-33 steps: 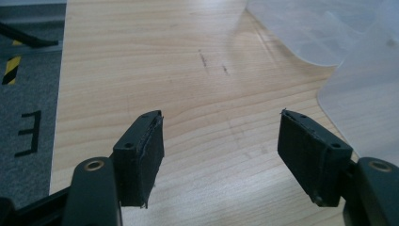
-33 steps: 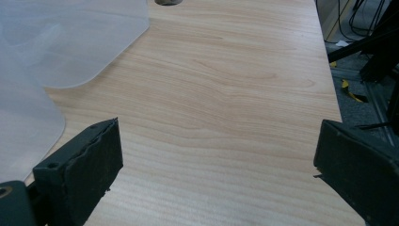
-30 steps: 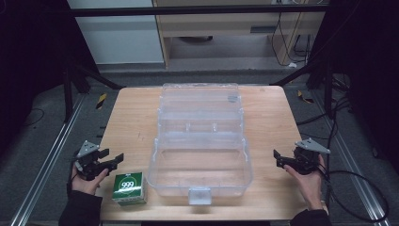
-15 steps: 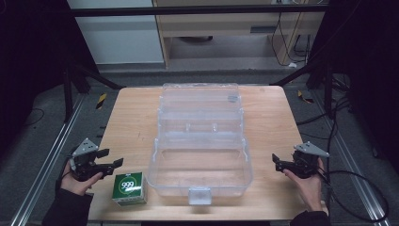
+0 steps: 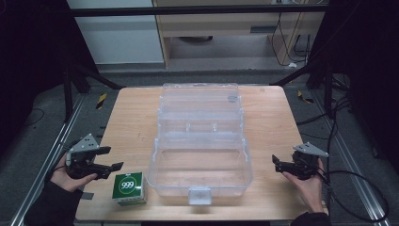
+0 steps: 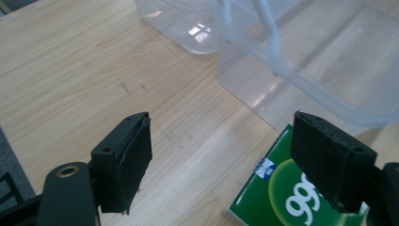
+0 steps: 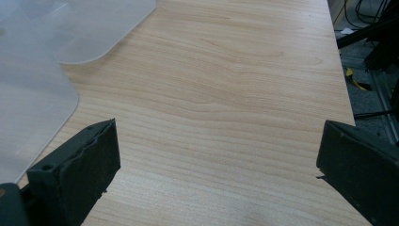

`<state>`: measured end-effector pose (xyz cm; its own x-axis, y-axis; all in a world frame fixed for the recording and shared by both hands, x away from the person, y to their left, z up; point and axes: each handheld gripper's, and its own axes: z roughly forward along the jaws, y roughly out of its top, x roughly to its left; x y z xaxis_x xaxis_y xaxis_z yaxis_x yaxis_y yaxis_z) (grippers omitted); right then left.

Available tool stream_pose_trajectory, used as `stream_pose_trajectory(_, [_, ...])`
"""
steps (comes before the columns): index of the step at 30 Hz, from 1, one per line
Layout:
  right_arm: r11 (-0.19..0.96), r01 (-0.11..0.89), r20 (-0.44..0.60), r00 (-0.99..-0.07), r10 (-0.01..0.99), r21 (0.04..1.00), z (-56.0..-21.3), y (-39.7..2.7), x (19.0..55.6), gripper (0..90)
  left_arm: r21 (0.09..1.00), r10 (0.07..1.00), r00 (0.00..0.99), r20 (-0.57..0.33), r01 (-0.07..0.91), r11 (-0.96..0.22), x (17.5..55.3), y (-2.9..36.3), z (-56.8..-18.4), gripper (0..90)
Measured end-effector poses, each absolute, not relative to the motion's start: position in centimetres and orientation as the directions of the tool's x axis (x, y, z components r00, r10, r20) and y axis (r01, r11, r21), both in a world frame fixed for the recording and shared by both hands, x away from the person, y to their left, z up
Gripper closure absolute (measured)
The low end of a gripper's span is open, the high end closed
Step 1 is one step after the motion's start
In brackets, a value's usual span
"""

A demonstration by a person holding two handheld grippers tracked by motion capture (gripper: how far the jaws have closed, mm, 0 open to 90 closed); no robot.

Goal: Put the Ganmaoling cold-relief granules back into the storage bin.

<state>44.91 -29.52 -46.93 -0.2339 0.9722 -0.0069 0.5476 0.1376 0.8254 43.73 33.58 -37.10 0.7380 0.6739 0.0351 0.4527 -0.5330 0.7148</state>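
Presently, step in hand: nothing picked up yet; I judge I am lining up on the green box.
Left gripper (image 5: 107, 158): mine, jaws spread, empty, just beside the box.
Right gripper (image 5: 278, 164): mine, jaws spread wide, empty, over bare wood right of the case.
Green box (image 5: 128, 187): small card carton, glossy, white "999" roundel, flat on the worktop (image 5: 127, 122), near the case's front left corner.
Clear case (image 5: 201, 141): open, see-through hard plastic, rounded corners, latch tab in front.
Next move: bring my left jaws astride the carton's sides, then squeeze.

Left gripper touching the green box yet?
Apart. In the left gripper view the open left gripper hangs above the green 999 box, bare wooden table between its jaws.
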Motion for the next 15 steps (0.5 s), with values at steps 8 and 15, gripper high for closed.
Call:
stream_pose_trajectory(8, [0.165,0.572,-0.016,-0.257,0.966,0.804,-47.5,-29.4,44.7,0.6,0.642,0.581,0.811,0.074,0.407,-0.649,43.3,32.4,-37.0,17.1])
stream_pose_trajectory(15, [0.196,0.583,-0.031,-0.281,0.959,0.788,-47.7,-29.2,44.8,0.6,0.591,0.484,0.870,0.092,0.343,-0.730,42.7,31.7,-37.3,14.4])
